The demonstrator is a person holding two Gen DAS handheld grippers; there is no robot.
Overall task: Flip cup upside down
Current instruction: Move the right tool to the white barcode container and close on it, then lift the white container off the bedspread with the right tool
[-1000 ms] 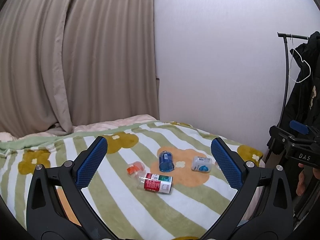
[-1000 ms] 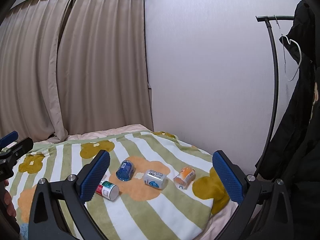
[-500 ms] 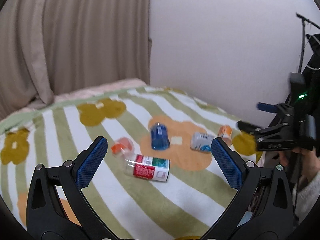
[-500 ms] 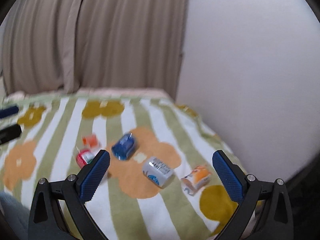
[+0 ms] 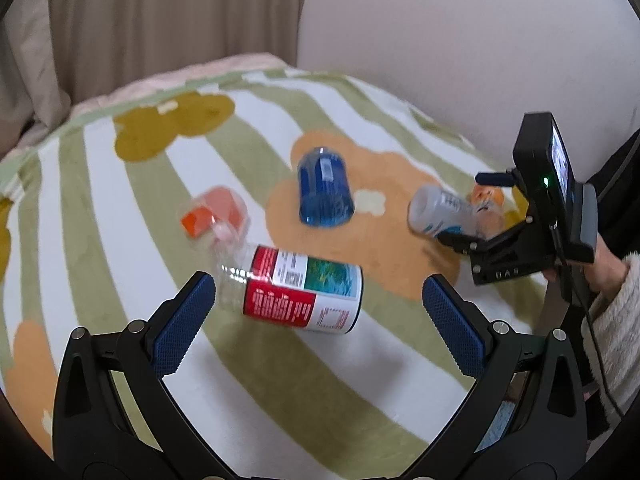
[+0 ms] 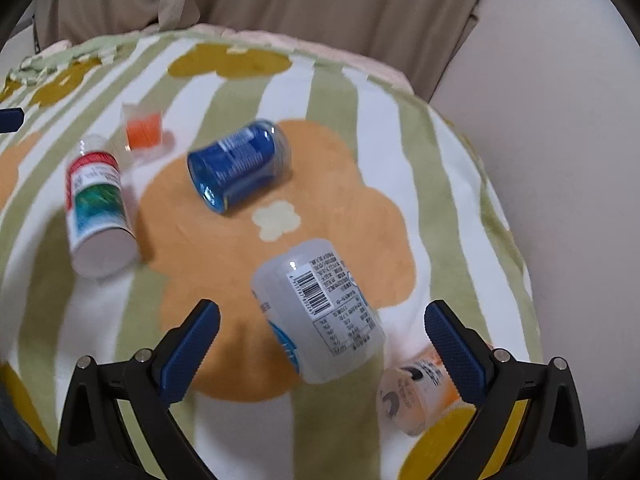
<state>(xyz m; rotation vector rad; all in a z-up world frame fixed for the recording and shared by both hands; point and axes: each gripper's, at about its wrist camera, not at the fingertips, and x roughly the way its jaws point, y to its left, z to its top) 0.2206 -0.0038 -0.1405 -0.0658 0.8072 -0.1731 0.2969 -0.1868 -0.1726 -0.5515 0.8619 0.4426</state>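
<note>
The left gripper (image 5: 316, 314) is spread wide w/ nothing between its pads, just above the red-label cup (image 5: 298, 294) which lies on its side on the striped blanket (image 5: 120, 200); the right gripper (image 6: 320, 336) is spread wide too, over the white cup (image 6: 316, 312), also on its side. Beyond the white cup lies the blue cup (image 6: 240, 164), on the orange flower patch near the blanket's middle, w/ free blanket around it. An orange-print cup (image 6: 416, 392) sits right of the white cup, near the blanket's right edge, and a small orange cup (image 6: 144, 132) lies farther back, left of the blue one.
</note>
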